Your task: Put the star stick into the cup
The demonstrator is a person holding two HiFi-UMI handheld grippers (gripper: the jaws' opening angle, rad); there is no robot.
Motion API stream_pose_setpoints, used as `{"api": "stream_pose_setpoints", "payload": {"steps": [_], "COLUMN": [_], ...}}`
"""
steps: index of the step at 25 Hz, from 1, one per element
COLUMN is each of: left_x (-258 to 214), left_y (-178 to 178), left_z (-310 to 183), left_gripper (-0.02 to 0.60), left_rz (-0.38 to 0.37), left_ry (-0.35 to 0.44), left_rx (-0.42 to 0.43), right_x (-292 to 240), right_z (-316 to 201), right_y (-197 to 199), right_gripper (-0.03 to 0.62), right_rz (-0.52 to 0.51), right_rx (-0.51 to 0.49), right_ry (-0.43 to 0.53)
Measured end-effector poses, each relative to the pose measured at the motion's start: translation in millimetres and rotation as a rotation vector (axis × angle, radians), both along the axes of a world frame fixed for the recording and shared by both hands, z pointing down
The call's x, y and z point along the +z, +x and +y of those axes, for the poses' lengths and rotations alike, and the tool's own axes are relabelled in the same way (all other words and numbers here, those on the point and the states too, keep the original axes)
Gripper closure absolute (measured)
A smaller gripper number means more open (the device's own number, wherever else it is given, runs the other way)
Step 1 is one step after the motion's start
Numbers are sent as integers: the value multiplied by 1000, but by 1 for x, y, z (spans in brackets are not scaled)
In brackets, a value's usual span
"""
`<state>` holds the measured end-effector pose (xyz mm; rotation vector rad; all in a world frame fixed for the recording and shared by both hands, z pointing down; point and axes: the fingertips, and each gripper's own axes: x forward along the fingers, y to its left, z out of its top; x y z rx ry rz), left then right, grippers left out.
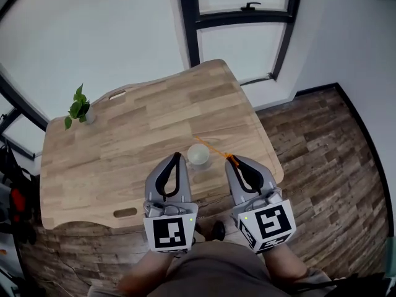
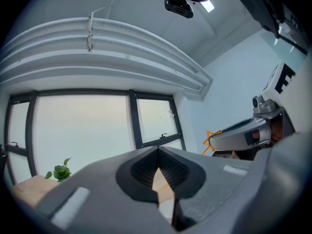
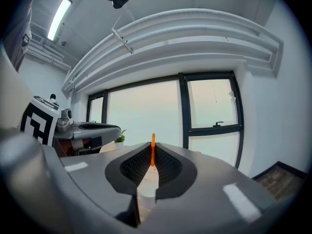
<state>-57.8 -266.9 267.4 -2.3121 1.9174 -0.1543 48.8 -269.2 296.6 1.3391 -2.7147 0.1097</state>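
A thin orange star stick (image 1: pixel 212 147) slants over the wooden table (image 1: pixel 124 147), just right of a small white cup (image 1: pixel 198 155). My right gripper (image 1: pixel 231 159) is shut on the stick's near end. In the right gripper view the stick (image 3: pixel 153 150) rises from between the closed jaws. The left gripper view shows the orange star (image 2: pixel 210 139) at the right gripper's tip. My left gripper (image 1: pixel 177 158) is just left of the cup, jaws shut with nothing between them (image 2: pixel 158 155). The cup stands upright between the two grippers.
A small potted plant (image 1: pixel 78 107) stands at the table's far left corner. Windows with dark frames (image 1: pixel 247 14) lie beyond the table's far edge, and wood flooring (image 1: pixel 322 141) is to the right. The person's legs are at the table's near edge.
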Motion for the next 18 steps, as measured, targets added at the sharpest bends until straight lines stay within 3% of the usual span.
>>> {"api": "stream_pose_setpoints", "payload": {"steps": [9, 18], "left_x": [15, 60], "left_y": [-13, -22], "left_z": [-37, -60], "left_gripper": [581, 581], "left_rz": [28, 49], "left_ry": [-36, -141], "left_rx": [13, 48], "right_x": [16, 71], "right_z": [-32, -41], "right_y": [-16, -26], "right_gripper": [548, 548], "right_rz": [42, 78], "right_rx": [-23, -9], "right_ry": [-71, -209]}}
